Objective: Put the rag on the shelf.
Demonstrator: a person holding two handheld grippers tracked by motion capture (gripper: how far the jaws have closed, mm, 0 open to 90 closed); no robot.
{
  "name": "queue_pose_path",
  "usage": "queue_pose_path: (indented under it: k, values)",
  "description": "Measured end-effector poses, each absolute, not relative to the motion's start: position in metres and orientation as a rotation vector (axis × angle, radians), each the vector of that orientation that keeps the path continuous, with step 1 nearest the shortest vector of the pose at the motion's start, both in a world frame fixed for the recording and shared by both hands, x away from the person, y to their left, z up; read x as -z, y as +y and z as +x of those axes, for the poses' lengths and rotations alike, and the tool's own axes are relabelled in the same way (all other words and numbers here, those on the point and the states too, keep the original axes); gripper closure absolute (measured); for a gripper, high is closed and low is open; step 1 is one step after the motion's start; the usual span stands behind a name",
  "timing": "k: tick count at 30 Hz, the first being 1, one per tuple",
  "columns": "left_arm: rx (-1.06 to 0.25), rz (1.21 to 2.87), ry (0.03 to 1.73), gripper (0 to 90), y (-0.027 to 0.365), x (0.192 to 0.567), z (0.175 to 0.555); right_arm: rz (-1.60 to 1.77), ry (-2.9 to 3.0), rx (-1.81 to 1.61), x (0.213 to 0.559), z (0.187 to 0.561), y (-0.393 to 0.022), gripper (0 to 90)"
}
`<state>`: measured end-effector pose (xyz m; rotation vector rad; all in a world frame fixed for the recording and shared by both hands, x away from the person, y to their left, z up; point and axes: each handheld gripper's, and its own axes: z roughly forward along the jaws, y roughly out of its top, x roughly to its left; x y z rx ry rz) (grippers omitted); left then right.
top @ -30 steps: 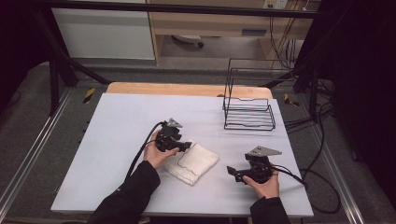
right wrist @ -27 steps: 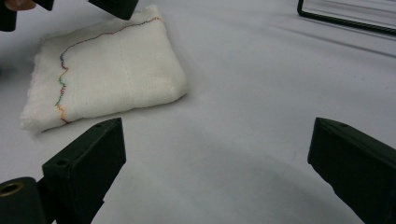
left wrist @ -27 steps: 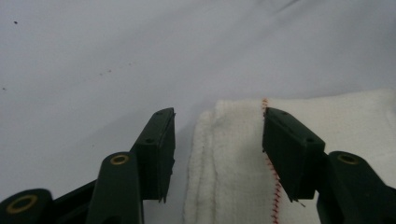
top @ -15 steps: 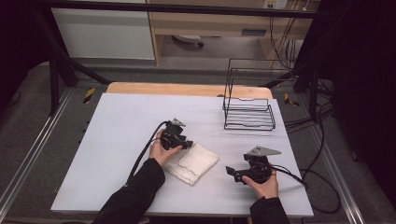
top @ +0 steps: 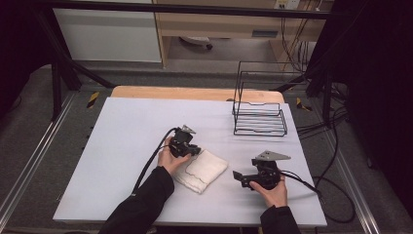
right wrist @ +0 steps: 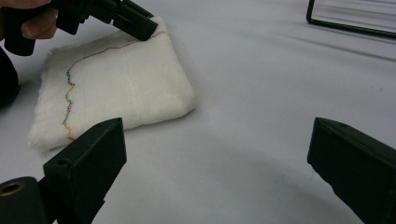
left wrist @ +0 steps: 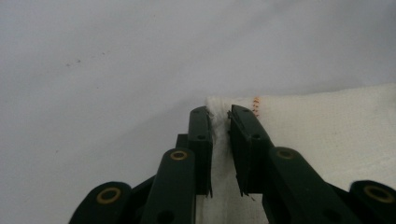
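Note:
A folded white towel (top: pixel 202 170) with a coloured stitched hem lies on the white table (top: pixel 131 126). My left gripper (top: pixel 195 150) sits at the towel's far left corner. In the left gripper view its jaws (left wrist: pixel 219 114) have just been closing and now pinch the corner of the towel (left wrist: pixel 327 121) between them. My right gripper (top: pixel 238 178) rests to the right of the towel, pointing at it. Its jaws (right wrist: pixel 233 149) stand wide open with nothing between them. The right gripper view looks at the towel (right wrist: pixel 121 88) with the left gripper (right wrist: pixel 140 25) on its far corner.
A black wire rack (top: pixel 259 109) stands at the back right of the table, and its base bar (right wrist: pixel 345 23) appears in the right gripper view. Cables trail from both grippers. Bare table stretches to the left and back of the towel.
The left gripper has edged right onto the towel's corner and its jaws have narrowed around the cloth. The right hand and its gripper have stayed put.

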<state>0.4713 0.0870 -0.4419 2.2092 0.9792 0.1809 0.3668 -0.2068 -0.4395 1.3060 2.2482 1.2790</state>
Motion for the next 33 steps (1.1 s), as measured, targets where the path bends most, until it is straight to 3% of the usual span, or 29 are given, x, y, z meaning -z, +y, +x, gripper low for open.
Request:
queue_pose_path:
  k: [10, 17, 33]
  values:
    - [-0.168, 2.209, 0.952, 78.3, 0.088, 0.444, 0.473, 1.324, 2.252, -1.211, 0.442, 0.383, -0.175, 8.1]
    - [-0.181, 2.215, 0.941, 78.2, 0.088, 0.444, 0.472, 1.406, 2.205, -1.246, 0.446, 0.393, -0.166, 29.3]
    - [-0.171, 2.211, 0.935, 78.1, 0.089, 0.444, 0.473, 1.539, 2.24, -1.208, 0.455, 0.398, -0.155, 64.8]
